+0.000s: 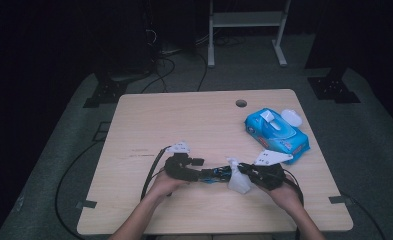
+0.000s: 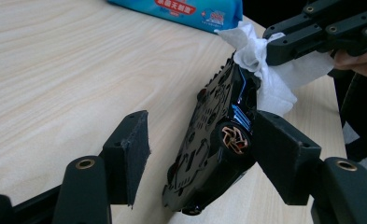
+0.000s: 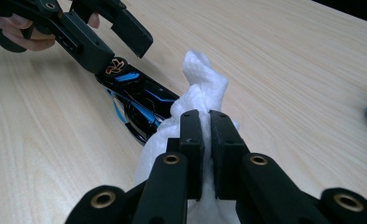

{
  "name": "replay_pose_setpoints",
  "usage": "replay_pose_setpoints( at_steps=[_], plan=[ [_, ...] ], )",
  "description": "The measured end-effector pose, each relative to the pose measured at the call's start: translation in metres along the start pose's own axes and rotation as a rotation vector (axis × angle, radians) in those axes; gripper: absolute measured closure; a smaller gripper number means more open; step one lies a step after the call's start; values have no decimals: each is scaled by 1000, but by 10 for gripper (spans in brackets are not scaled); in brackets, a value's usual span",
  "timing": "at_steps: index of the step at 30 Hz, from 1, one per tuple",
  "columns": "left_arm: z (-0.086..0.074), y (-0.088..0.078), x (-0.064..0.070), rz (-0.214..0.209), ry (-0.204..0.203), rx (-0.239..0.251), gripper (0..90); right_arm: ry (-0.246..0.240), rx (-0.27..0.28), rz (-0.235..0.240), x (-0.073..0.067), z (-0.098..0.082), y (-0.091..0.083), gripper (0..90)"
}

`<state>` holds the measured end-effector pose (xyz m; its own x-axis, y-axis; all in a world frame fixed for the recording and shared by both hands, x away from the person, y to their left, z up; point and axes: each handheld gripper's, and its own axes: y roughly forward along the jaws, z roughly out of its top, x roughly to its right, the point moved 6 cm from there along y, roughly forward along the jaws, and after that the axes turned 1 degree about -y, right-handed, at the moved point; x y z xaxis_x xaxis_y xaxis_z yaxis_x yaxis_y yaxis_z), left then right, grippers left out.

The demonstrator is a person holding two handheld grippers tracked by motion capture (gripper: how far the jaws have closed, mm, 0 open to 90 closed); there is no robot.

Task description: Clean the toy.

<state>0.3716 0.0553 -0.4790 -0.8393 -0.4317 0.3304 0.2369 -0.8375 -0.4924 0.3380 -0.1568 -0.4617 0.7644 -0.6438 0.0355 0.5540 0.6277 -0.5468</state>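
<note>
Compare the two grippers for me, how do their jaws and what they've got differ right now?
The left gripper has its jaws spread, with the black and blue toy car between them, touching only one pad. The right gripper has its jaws pinched shut on a white wipe. The car is hard and glossy; the wipe is soft, crumpled, and pressed against the car's end. Both grippers are black, hand-held, and meet low over the wooden table.

Wood table (image 1: 184,125) w/ wipes pack (image 1: 276,135)
</note>
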Motion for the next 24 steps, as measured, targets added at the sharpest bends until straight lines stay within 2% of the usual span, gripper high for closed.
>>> replay_pose_setpoints(
  at_steps=[3, 9, 16, 18, 21, 24],
  plan=[
    [-2, 0, 3, 5, 17, -7, 351, -9, 1, -1, -3, -1, -2, 839],
    [-6, 0, 4, -6, 8, -11, 304, -33, 12, -8, -9, -5, -6, 840],
    [-9, 2, 9, -7, 36, -33, 274, -37, 15, -1, -14, -9, -11, 839],
    [-12, 3, 11, 2, 52, -49, 272, -45, 11, -2, -16, -11, -12, 839],
    [-19, 7, 11, 46, 97, -95, 266, -52, -10, -1, -18, -16, -11, 839],
    [-22, 8, 11, 54, 111, -103, 263, -52, -41, 5, -20, -25, -8, 838]
  ],
)
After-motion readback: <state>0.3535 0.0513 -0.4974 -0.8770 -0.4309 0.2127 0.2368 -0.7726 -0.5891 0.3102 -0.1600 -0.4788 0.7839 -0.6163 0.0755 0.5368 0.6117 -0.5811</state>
